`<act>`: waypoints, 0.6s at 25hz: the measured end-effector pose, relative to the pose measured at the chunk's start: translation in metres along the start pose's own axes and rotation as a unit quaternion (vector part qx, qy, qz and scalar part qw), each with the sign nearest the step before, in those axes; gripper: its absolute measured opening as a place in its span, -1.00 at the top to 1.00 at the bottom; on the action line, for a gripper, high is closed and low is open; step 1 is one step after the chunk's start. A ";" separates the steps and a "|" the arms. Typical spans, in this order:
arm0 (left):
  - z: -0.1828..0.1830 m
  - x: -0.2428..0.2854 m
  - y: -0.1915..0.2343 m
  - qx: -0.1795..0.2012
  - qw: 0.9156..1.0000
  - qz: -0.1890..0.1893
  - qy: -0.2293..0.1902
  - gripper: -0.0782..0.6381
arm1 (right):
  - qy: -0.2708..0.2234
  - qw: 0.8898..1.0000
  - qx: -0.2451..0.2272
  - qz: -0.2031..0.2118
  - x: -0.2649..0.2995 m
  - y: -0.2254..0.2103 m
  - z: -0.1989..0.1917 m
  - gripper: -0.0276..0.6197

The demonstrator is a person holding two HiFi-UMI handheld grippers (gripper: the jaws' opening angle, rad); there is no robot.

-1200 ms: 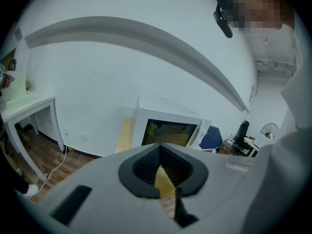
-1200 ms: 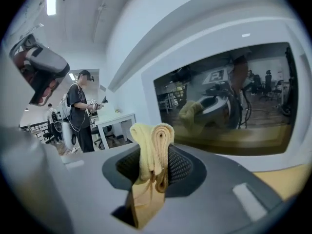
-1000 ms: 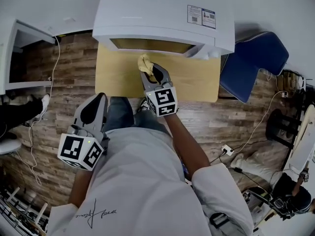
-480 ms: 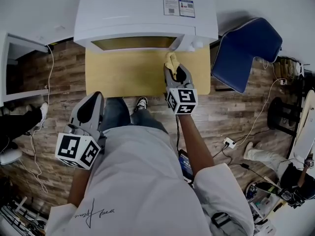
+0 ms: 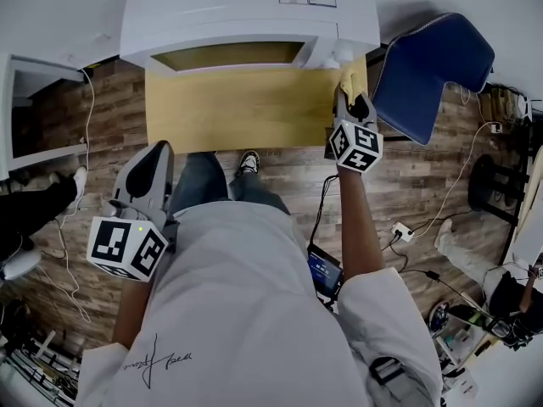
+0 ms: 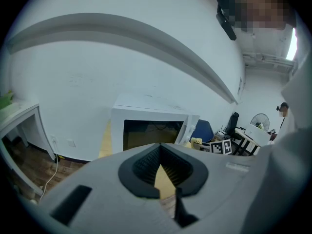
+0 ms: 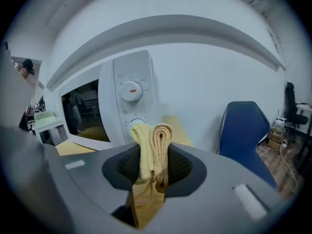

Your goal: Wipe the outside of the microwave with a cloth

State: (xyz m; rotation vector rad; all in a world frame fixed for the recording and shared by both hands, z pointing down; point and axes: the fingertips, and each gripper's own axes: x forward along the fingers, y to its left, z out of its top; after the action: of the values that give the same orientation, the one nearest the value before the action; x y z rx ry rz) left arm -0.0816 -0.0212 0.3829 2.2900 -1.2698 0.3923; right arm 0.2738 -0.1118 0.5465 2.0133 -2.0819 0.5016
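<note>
yellow cloth (image 7: 153, 145) pinched between right gripper (image 7: 155, 179) jaws

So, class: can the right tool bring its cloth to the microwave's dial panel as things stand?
Probably yes. The right tool, shut on the yellow cloth, sits at the front right corner of the microwave, facing the dials. Nothing stands between them; the blue chair is off to the side.

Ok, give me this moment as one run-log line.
right gripper: shut on cloth, by microwave dials | left gripper: shut, empty, away from microwave | cloth contact: unclear
</note>
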 end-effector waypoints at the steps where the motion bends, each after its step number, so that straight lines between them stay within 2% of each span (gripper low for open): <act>1: 0.000 0.000 0.000 0.000 1.000 0.000 0.000 0.79 | 0.001 1.000 -0.001 -0.002 0.003 -0.004 0.000 0.55; 7: 0.002 -0.005 0.004 -0.001 1.000 0.007 -0.001 0.79 | 0.004 1.000 0.002 -0.002 0.020 0.000 -0.003 0.55; 15: 0.000 -0.009 0.007 -0.005 1.000 0.008 0.000 0.79 | -0.005 0.999 0.047 -0.003 0.022 0.024 -0.015 0.55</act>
State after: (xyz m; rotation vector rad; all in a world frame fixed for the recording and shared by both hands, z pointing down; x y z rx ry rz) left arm -0.0922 -0.0185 0.3805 2.2736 -1.2886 0.3903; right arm 0.2474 -0.1259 0.5661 2.0774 -2.0950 0.6001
